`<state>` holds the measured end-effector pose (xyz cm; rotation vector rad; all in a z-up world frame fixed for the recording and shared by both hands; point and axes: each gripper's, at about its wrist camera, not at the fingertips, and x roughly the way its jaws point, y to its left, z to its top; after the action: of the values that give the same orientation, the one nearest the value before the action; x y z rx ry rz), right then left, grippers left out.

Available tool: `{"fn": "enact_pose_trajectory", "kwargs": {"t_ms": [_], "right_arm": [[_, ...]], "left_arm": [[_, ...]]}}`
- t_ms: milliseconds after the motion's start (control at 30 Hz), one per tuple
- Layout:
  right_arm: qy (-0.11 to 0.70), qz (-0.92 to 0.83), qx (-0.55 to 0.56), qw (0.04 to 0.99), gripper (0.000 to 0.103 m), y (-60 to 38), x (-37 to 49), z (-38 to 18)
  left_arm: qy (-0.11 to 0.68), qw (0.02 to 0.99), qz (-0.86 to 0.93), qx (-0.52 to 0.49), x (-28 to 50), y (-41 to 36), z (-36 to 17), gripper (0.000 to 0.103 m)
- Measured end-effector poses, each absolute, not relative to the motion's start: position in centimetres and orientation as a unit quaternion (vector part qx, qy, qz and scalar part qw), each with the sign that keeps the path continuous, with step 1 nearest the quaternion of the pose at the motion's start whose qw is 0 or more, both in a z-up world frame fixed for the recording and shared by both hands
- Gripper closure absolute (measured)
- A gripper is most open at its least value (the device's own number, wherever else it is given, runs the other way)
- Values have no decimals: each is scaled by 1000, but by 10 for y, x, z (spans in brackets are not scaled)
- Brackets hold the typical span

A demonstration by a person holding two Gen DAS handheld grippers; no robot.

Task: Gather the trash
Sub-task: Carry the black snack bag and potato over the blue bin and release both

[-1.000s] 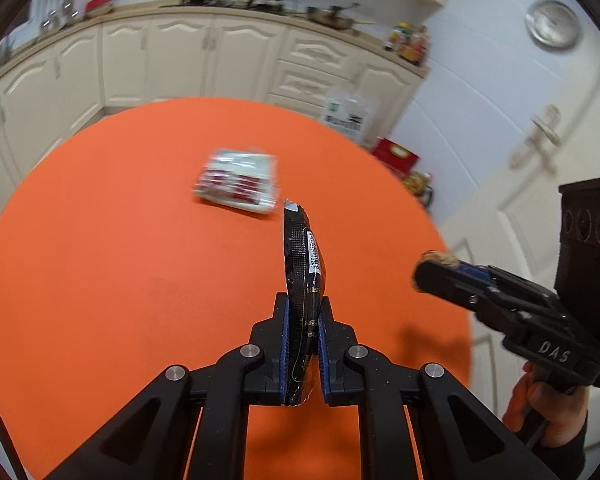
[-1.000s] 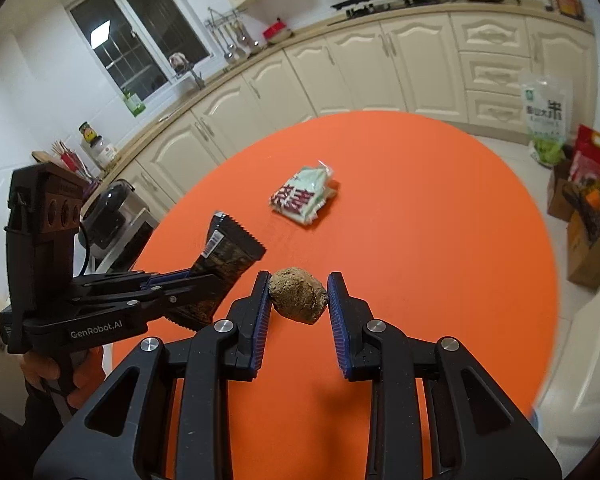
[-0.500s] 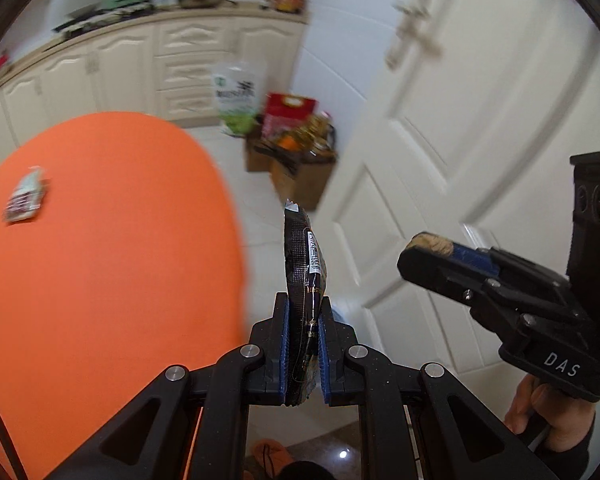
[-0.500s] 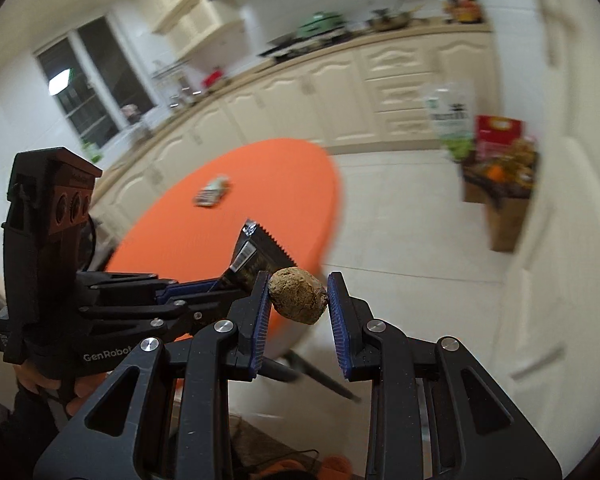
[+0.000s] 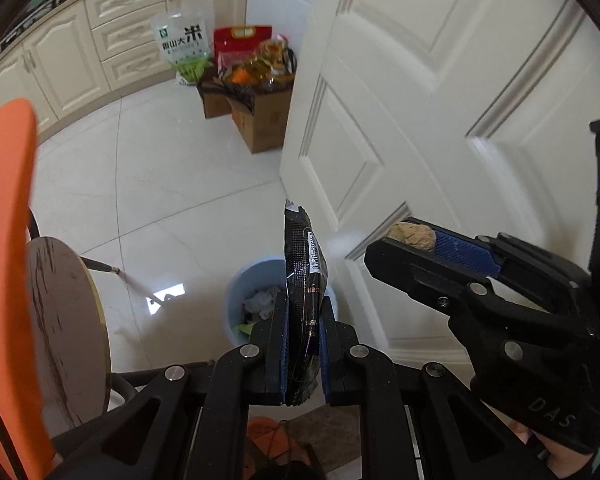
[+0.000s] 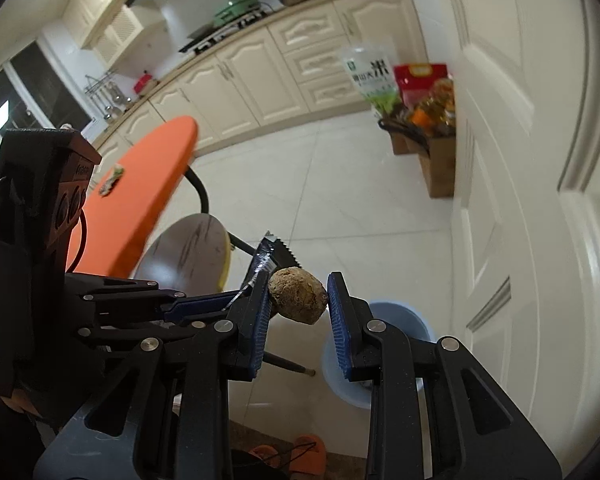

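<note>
My left gripper (image 5: 303,308) pinches a black snack wrapper (image 5: 305,256) upright between its blue pads; its jaws are opening and the wrapper still stands between them. Directly below the wrapper on the floor is a pale blue trash bin (image 5: 256,276) with crumpled waste inside. My right gripper (image 6: 299,312) is shut on a brown crumbly lump (image 6: 298,296) and hovers just left of and above the same bin (image 6: 404,316). In the left wrist view the right gripper (image 5: 404,240) and its lump (image 5: 411,236) hang to the right of the wrapper. A green-and-red packet (image 6: 110,182) lies on the orange table (image 6: 140,192).
A white panelled door (image 5: 420,120) stands close on the right of the bin. A round wooden stool (image 5: 64,320) sits left of the bin beside the table edge (image 5: 4,200). Cardboard boxes and bags (image 5: 260,120) stand by the cabinets. Orange slippers (image 6: 292,456) lie below.
Both grippers swung away from the orange table and down toward the floor; the blue bin has come into view beneath them. Both still carry their items.
</note>
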<state>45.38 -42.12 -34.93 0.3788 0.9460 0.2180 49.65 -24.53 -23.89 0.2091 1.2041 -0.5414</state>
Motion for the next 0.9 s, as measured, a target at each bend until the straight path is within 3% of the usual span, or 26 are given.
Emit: {"fn": "enact_pose_trajectory", "kwargs": {"t_ms": [167, 333, 600, 733, 900], "right_arm": [[464, 94, 191, 860, 76, -436, 459, -372], [475, 93, 198, 853, 76, -439, 464, -388], [483, 81, 199, 849, 72, -429, 477, -400], [479, 70, 197, 852, 56, -423, 475, -389], [455, 71, 179, 870, 45, -409, 466, -349]], "left_arm": [[573, 775, -241, 111, 512, -276, -263, 81], [584, 774, -213, 123, 527, -279, -276, 54], [584, 783, -187, 104, 529, -251, -269, 49], [573, 792, -191, 96, 521, -238, -255, 49], [549, 806, -206, 79, 499, -210, -226, 49]]}}
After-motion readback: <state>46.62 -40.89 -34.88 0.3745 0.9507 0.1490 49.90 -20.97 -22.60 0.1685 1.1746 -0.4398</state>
